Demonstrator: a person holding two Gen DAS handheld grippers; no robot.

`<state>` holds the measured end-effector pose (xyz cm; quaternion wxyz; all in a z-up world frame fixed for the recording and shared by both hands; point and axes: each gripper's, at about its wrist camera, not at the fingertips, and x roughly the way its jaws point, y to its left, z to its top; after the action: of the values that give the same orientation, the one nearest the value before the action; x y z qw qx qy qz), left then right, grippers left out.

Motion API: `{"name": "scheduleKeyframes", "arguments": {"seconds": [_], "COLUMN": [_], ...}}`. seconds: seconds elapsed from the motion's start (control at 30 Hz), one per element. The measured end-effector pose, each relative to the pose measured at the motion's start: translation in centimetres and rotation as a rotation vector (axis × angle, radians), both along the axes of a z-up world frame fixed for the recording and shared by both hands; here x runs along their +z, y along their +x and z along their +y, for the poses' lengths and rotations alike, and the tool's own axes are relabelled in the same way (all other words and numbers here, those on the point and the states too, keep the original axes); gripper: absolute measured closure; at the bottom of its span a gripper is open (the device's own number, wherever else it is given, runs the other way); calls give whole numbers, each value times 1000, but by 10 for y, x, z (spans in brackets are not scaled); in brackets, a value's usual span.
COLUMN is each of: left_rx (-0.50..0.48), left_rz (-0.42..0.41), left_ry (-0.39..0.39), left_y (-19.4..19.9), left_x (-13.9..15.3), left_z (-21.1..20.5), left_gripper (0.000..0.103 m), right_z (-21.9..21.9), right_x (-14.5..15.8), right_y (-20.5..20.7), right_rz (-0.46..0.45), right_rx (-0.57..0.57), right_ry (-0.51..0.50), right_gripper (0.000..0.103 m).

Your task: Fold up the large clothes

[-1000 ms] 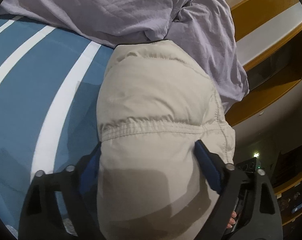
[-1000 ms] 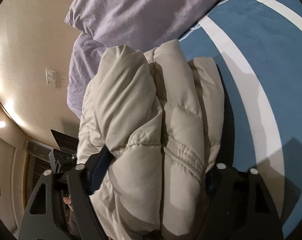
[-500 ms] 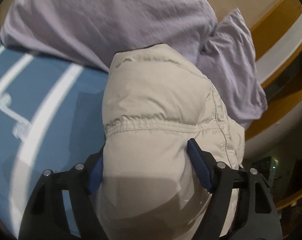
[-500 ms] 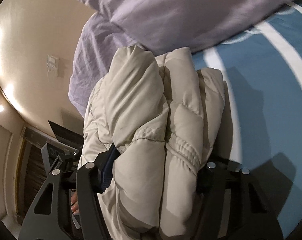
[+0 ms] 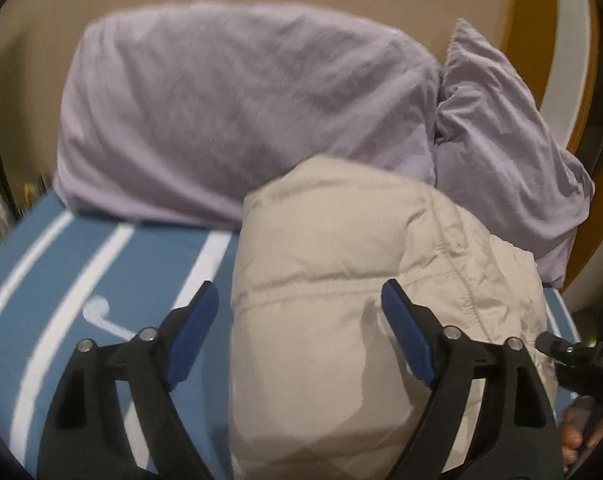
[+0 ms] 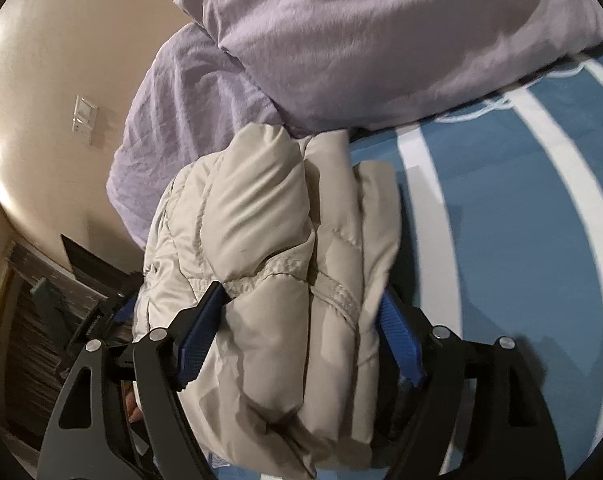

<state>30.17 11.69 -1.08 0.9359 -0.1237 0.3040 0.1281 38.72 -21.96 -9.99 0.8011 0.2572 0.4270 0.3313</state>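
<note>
The beige puffer jacket (image 5: pixel 341 300) lies on the bed (image 5: pixel 81 280) as a thick, compact bundle, its far end just against the 2 lilac pillows (image 5: pixel 241 112) at the head. Seen from the right wrist view, the jacket (image 6: pixel 269 264) shows at least 3 stacked quilted layers with edges roughly in line, so the folding itself looks essentially done.

The left claw (image 5: pixel 301 320) has just been opening. Its left blue pad (image 5: pixel 191 336) stands clear of the fabric with blue bedspread showing between pad and jacket, and its right pad (image 5: pixel 409 340) sits over the top of the bundle without visibly pinching it. I read this claw as open, with the near end of the jacket between its jaws but not held.

The right claw (image 6: pixel 301 332) has also just been opening. Its jaws straddle the layered end of the bundle, and both blue pads (image 6: pixel 199 332) lie close against the fabric; whether they press on it or merely brush it, I cannot tell.

What remains, as a judgement: release on both sides, perhaps a small tidy of the loose outer flap on the right side of the bundle, which stands slightly apart from the stack. The puffy filling could spring the layers open once let go.
</note>
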Motion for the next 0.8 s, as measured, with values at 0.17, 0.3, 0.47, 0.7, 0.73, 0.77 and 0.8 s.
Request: {"name": "scheduleKeyframes", "arguments": {"seconds": [0.17, 0.3, 0.47, 0.7, 0.73, 0.77, 0.8], "left_rx": [-64, -60, -59, -62, -65, -66, -68], "left_rz": [37, 38, 33, 20, 13, 8, 2], "left_ry": [94, 153, 204, 202, 201, 202, 202], "left_y": [8, 11, 10, 10, 9, 7, 4], "left_x": [-9, -18, -26, -28, -28, -27, -26], "left_z": [-29, -42, -53, -53, -53, -54, -55], "left_gripper": [14, 14, 13, 13, 13, 12, 11], "right_z": [-1, 4, 29, 69, 70, 71, 70], "right_x": [26, 38, 51, 35, 30, 27, 24], "right_y": [-11, -16, -23, -25, -24, -22, -19], "right_rz": [-125, -186, -276, -341, -341, -337, -327], "right_rx": [-129, -131, -95, -63, -60, -58, -60], "right_ry": [-155, -190, -210, -379, -391, -395, -392], "right_gripper": [25, 29, 48, 54, 54, 54, 54]}}
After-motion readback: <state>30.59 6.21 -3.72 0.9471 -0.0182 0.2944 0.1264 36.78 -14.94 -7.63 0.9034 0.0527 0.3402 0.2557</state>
